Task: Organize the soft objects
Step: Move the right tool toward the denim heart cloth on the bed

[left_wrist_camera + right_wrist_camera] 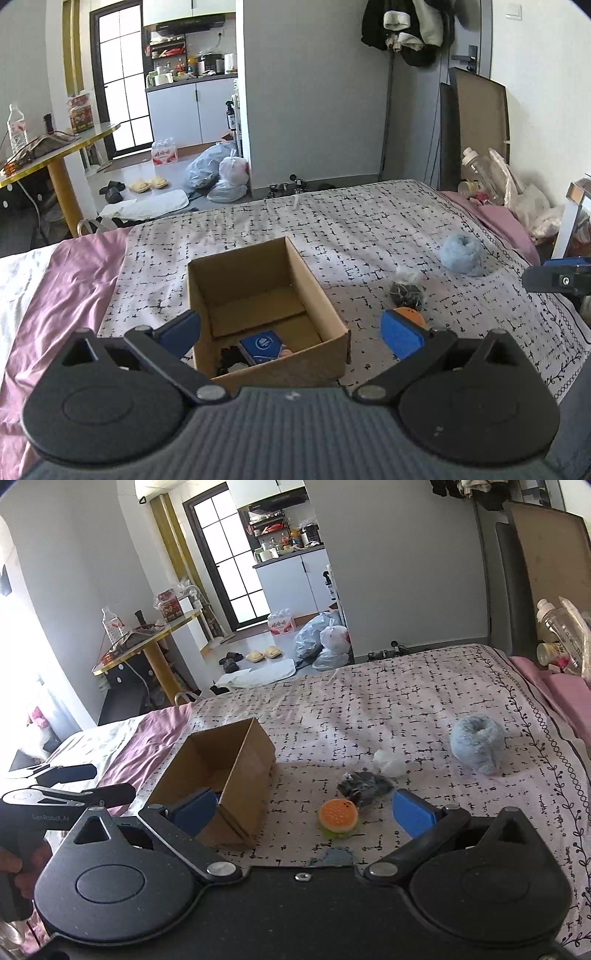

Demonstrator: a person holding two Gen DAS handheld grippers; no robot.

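Note:
An open cardboard box (325, 314) (251, 760) sits on the patterned bedspread; inside lie a blue packet (263, 345) and dark items. My left gripper (291, 334) is open above the box's near end. A soft hamburger toy (338, 816) (410, 315) lies right of the box, between the spread blue fingers of my open right gripper (303, 810). Behind it are a dark crumpled bundle (364, 785) (406, 291), a white wad (388, 762) and a fluffy blue-grey plush (476, 747) (461, 254). A bit of grey-blue fabric (334, 857) peeks at the right gripper's base.
The bed (362, 214) has pink sheets along its left and far right edges. A bottle and clutter (557, 635) stand at the bed's right. A gold-edged table (55, 147) stands left; bags and slippers lie on the floor beyond. A hand (14, 864) holds the left gripper.

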